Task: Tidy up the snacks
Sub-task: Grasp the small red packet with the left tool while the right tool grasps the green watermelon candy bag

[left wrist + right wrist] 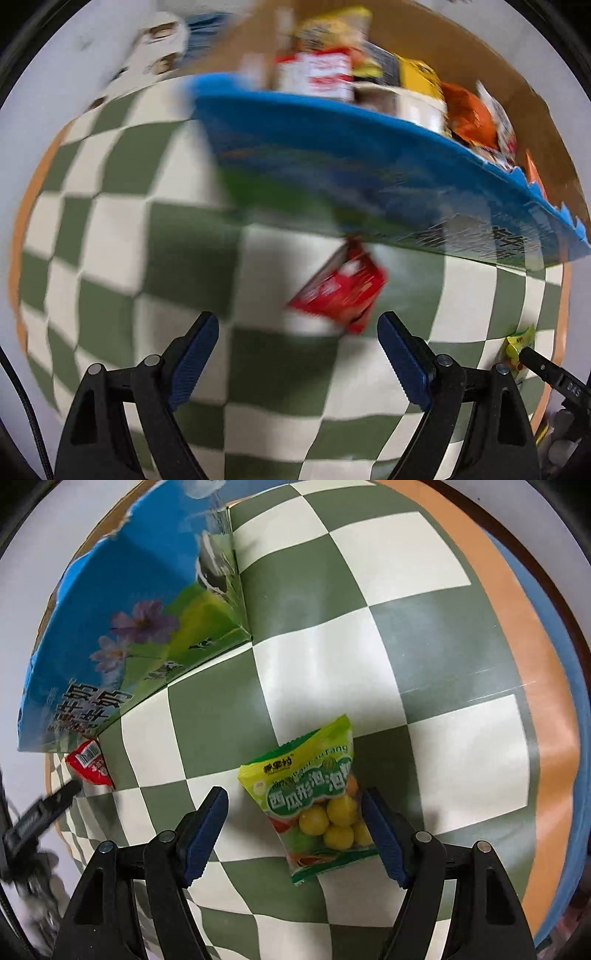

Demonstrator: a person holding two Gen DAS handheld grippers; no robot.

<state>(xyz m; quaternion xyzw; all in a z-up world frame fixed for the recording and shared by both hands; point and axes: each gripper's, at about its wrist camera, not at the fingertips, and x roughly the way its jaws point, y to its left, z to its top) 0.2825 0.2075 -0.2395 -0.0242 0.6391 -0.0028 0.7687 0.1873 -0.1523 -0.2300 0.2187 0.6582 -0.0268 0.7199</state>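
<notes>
Checked green-and-white cloth (325,672) carries two stray snacks beside the blue carton (369,155) already holding others: the wide, empty left gripper (297,354) faces the red packet (340,291), the right gripper (295,823), likewise unclosed, straddles the green candy bag (314,801).

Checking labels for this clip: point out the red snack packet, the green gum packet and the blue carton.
red snack packet (338,290), left wrist view, packet's middle
green gum packet (310,794), right wrist view, printed front
blue carton (147,590), right wrist view, printed side wall
</notes>
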